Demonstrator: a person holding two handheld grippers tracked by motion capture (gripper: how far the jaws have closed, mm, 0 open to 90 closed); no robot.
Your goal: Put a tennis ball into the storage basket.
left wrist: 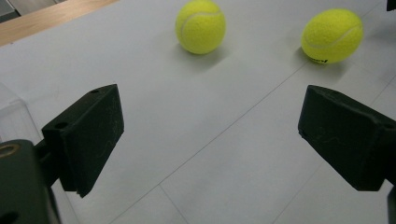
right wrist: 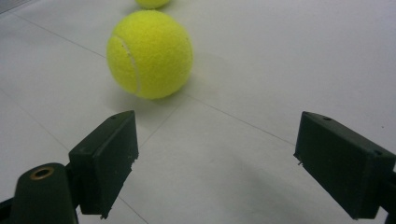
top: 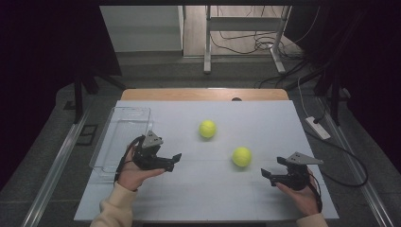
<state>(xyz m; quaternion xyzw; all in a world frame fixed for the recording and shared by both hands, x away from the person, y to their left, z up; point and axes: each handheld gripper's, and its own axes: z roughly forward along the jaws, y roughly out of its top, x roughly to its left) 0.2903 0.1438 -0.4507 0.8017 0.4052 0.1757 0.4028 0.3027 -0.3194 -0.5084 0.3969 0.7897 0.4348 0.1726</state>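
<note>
Bin [top: 124,124] left; balls [top: 207,128] unobstructed.

Bench [top: 208,198], white top: bare stretch between the left tool [top: 172,163] and the right tool [top: 270,176], passable. Two obstacles: far tennis ball [top: 207,128] mid-bench, near tennis ball [top: 241,156] just ahead of the right tool; the balls stand apart, with an open gap between them. Left edge: clear plastic tray [top: 108,142], walls raised, just beside the left hand [top: 131,174], blocking passage that way. Both tools' jaws stand wide with bare bench between them.
</note>
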